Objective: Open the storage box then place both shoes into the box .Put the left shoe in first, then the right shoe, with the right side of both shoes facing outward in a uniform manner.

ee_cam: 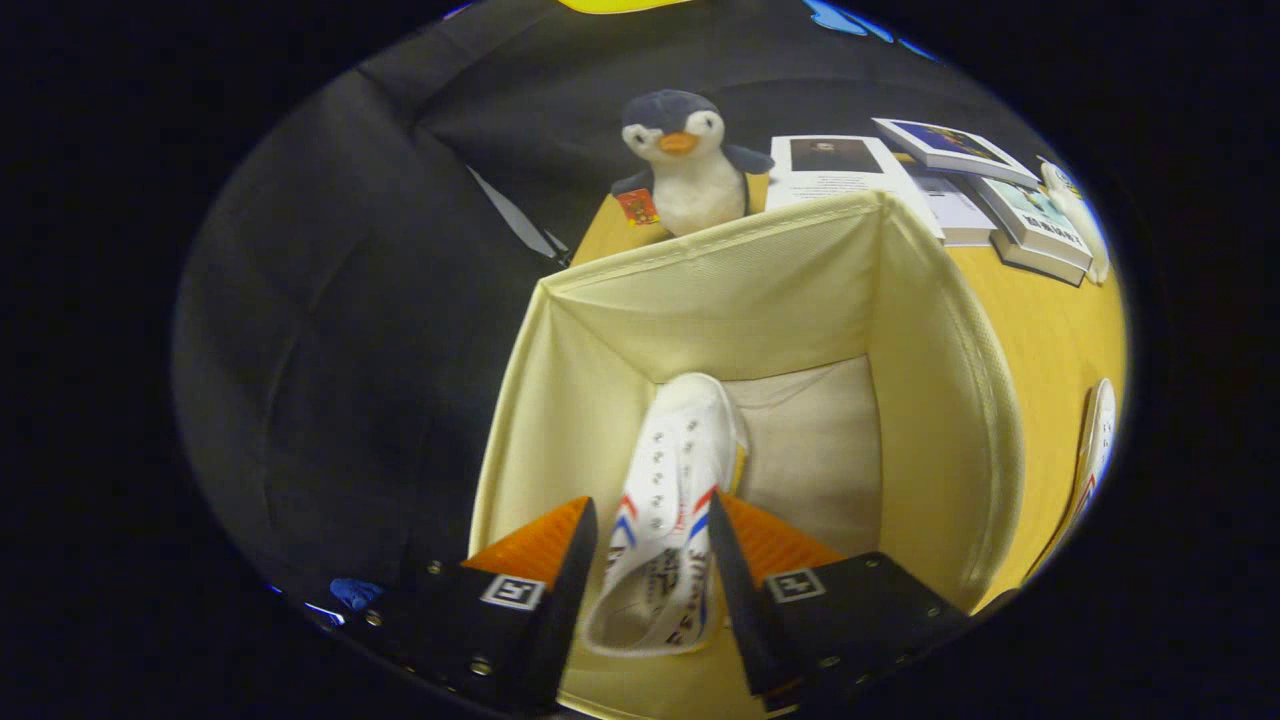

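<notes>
Inside the open cream fabric storage box, the gripper clamps both fingers on a white canvas shoe with red and blue stripes, toe down. The second matching shoe waits on the yellow table, probably next.

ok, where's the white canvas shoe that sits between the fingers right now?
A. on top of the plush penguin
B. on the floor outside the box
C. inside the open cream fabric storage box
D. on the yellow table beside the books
C: the white canvas shoe with red and blue stripes sits between the hand-held gripper fingers, toe pointing down into the open cream fabric storage box.
</notes>
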Tool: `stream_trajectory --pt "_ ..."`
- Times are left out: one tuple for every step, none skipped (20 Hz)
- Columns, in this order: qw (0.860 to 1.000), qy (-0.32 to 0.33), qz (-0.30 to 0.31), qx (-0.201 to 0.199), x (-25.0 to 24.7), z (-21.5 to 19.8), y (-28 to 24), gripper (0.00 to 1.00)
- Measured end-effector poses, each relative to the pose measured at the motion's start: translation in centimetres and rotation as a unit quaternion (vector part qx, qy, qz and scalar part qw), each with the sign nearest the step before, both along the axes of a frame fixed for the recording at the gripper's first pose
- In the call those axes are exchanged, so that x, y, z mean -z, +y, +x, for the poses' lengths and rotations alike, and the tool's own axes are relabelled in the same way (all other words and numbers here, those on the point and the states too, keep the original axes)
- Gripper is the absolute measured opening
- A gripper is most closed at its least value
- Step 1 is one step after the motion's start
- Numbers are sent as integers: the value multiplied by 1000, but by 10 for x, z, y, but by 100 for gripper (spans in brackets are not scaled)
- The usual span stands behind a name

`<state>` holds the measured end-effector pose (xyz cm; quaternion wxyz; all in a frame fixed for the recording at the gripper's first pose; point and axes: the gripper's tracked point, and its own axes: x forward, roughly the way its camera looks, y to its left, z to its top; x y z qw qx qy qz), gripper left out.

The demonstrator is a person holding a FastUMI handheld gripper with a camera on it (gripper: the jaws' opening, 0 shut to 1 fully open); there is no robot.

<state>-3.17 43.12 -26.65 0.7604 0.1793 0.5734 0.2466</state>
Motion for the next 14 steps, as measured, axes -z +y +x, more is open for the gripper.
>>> stream_trajectory --pt "1000 -5 10 -5 -7 -1 -1 83" --pt "1000 -14 14 -8 -12 -1 -5 100" --pt "1000 -24 15 -11 -19 0 -12 99" --pt "999 -36 14 -11 -24 2 -20 99" --pt "999 -48 14 -12 -31 4 -29 99" --pt "998 -59 17 -8 -38 7 -38 99" --pt "997 -71 21 -2 -47 10 -49 99" --pt "996 -88 20 5 -54 16 -62 99" --pt "994 -105 12 11 -58 22 -78 99" --pt "993 -117 3 16 -60 26 -94 99" --pt "992 -125 9 19 -64 27 -102 99" --pt "991 -131 12 26 -68 28 -112 99" --pt "990 -140 4 33 -69 31 -129 99" --pt "988 -147 -7 39 -68 34 -145 99"
